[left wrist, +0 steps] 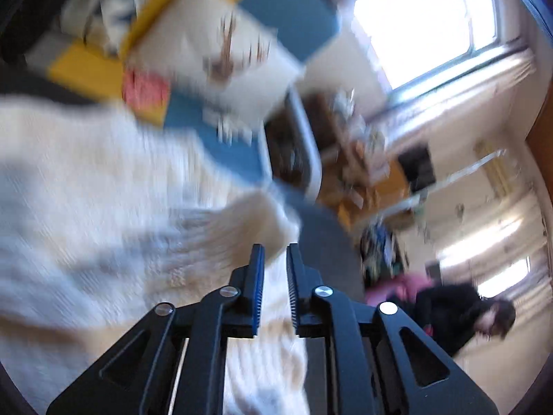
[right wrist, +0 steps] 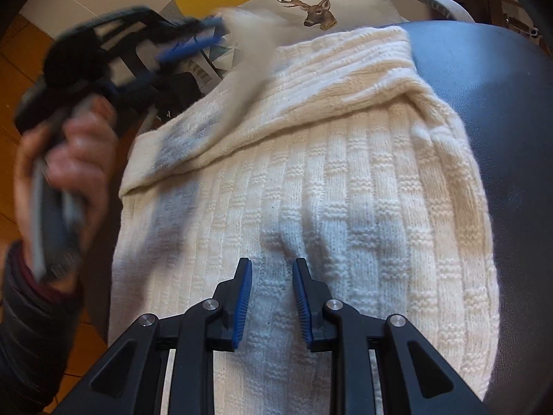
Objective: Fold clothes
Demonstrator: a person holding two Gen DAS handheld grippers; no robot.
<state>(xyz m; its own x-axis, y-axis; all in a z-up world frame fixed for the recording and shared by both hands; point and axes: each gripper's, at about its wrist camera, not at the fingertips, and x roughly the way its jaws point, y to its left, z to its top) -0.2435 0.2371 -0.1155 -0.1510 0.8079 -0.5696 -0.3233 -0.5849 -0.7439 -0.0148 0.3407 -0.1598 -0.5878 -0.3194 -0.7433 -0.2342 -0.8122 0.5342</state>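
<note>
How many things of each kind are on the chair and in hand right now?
Cream knitted sweater: 1
Deer-print cushion: 1
Blue-grey chair seat: 1
Handheld grippers: 2, the left gripper and the right gripper
Total: 5

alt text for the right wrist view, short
Right tongs hover open over a cream knitted sweater on a dark blue surface. At left, a hand swings the blurred left tongs; a deer-print cushion lies behind.
</note>
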